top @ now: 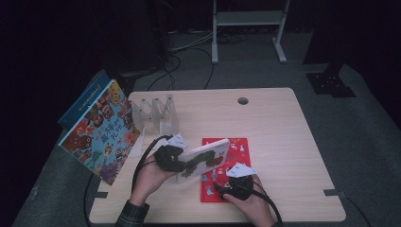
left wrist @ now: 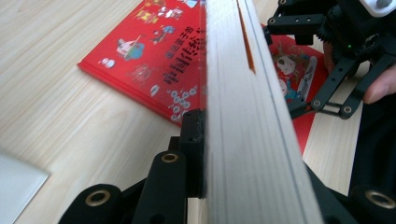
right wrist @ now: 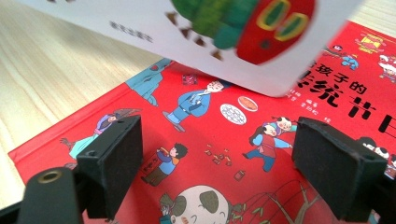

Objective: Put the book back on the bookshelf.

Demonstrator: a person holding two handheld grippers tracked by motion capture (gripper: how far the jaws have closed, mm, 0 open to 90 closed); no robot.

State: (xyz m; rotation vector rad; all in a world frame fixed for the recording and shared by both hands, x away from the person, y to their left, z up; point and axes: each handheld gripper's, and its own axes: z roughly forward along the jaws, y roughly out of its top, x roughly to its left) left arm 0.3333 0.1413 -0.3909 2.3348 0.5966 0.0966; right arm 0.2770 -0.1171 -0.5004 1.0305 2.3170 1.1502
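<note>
The left gripper (top: 182,161) has its jaws clamped on the white book (top: 204,159); right gripper (right wrist: 219,163) jaws apart.

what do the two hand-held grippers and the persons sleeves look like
Both the left hand-held gripper and the right hand-held gripper are black, each topped by a pale three-cornered plate and trailing a black cable. Their jaws are black linkage bars with brass-coloured pivots and blocky pads. The left sleeve is dark plaid.

Clear rack (top: 156,113) on table's (top: 283,142) far-left area; colourful picture bk (top: 101,132) leans just left of rack, blue bk (top: 82,101) behind it; white frame (top: 248,28) beyond table.
</note>
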